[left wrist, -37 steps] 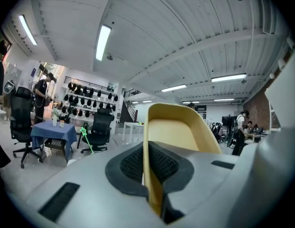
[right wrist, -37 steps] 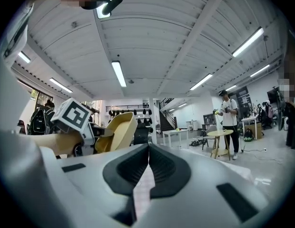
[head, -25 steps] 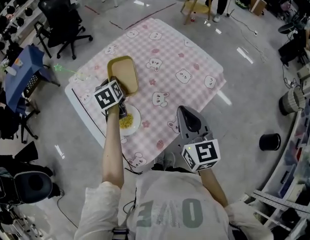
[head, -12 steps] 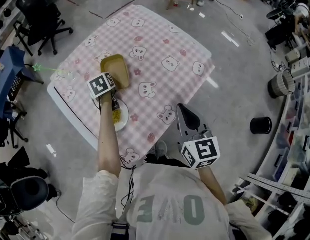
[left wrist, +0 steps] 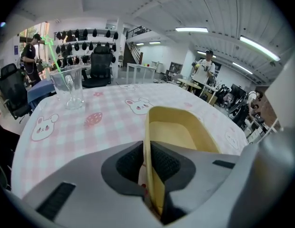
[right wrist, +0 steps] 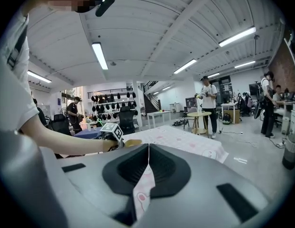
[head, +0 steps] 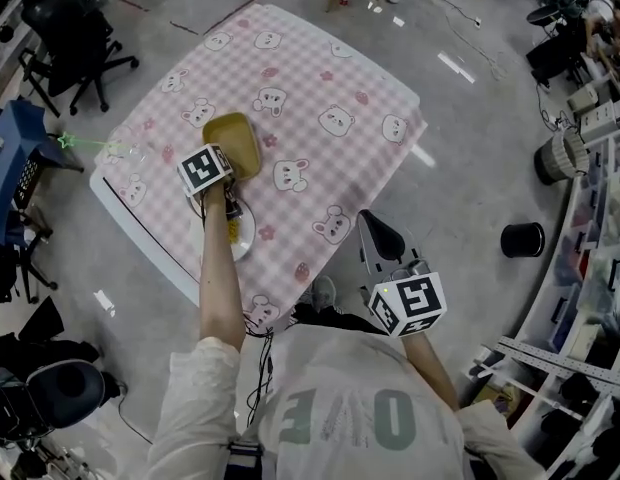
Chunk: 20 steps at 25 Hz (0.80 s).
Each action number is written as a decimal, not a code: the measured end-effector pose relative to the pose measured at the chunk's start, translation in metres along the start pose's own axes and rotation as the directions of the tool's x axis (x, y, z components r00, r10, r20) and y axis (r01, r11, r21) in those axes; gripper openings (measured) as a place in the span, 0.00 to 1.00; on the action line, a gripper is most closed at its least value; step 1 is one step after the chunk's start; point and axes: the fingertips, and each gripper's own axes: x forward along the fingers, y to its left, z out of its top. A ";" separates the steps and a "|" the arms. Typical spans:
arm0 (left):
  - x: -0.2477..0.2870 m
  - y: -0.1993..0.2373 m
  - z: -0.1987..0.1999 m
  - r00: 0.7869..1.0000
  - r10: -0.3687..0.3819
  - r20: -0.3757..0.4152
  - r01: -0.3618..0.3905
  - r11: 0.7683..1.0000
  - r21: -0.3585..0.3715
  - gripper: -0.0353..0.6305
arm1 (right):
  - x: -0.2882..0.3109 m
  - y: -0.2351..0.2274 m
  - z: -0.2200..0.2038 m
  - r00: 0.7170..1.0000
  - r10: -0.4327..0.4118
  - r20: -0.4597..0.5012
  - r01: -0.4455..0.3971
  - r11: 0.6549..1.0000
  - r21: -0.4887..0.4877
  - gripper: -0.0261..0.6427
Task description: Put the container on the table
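Here, pink checked table [head: 320, 78], grey floor [head: 490, 138], left gripper [left wrist: 148, 158] gripping yellow container [left wrist: 178, 132].

Head camera steeply above table [head: 330, 68], gripper cameras low, level, both seeing it

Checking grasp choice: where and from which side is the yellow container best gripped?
Probably by its thin upright side wall, approached from the person's side, one jaw inside and one outside; the yellow container is open-topped, and the left gripper clamps there.

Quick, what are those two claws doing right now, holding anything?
Left claw: closed on the side wall of the yellow container.
Right claw: closed, holding nothing.
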 end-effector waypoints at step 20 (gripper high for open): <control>-0.093 -0.024 0.092 0.946 -0.053 0.320 0.036 0.998 0.058 0.22 | 0.020 0.038 0.046 0.984 0.142 0.106 -0.136 0.989 -0.057 0.08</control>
